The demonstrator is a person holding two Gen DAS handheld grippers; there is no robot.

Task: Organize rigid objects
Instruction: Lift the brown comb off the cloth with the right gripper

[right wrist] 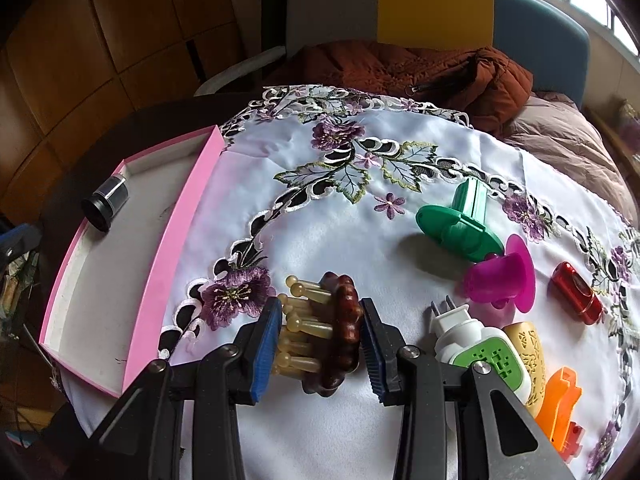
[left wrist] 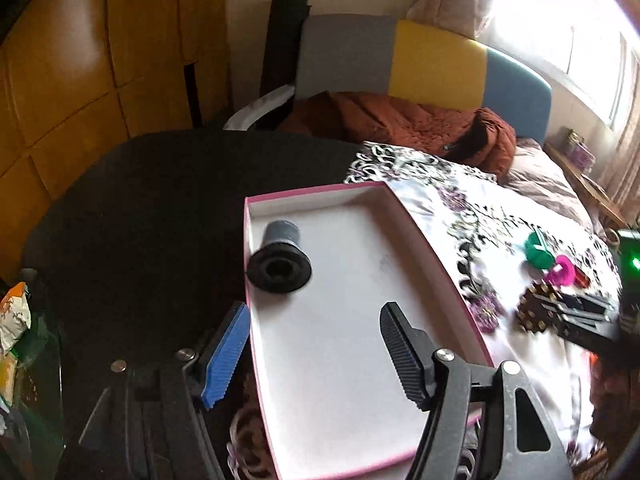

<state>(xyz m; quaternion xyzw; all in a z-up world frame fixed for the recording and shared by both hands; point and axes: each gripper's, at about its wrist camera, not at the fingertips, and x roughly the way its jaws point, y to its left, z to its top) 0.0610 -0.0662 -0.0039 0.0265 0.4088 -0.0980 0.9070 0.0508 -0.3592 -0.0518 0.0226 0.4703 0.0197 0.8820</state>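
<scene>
A shallow white box with a pink rim (left wrist: 360,300) sits at the table's left. A black flanged cylinder (left wrist: 280,260) lies on its side in the box's far left corner. My left gripper (left wrist: 314,354) hangs open over the box's near part, with nothing between its fingers. In the right wrist view the box (right wrist: 172,248) and the cylinder (right wrist: 106,200) are at the left. My right gripper (right wrist: 320,350) is shut on a brown wooden massage brush (right wrist: 332,320) with amber pegs, low over the embroidered cloth. The brush (left wrist: 534,308) also shows at the right of the left wrist view.
On the white floral cloth (right wrist: 320,208) lie a green flanged piece (right wrist: 460,220), a magenta piece (right wrist: 500,280), a red cylinder (right wrist: 576,294), a white-and-green plug-in device (right wrist: 476,344), a cream piece (right wrist: 524,356) and an orange piece (right wrist: 560,408). A chair with a rust jacket (right wrist: 420,68) stands behind.
</scene>
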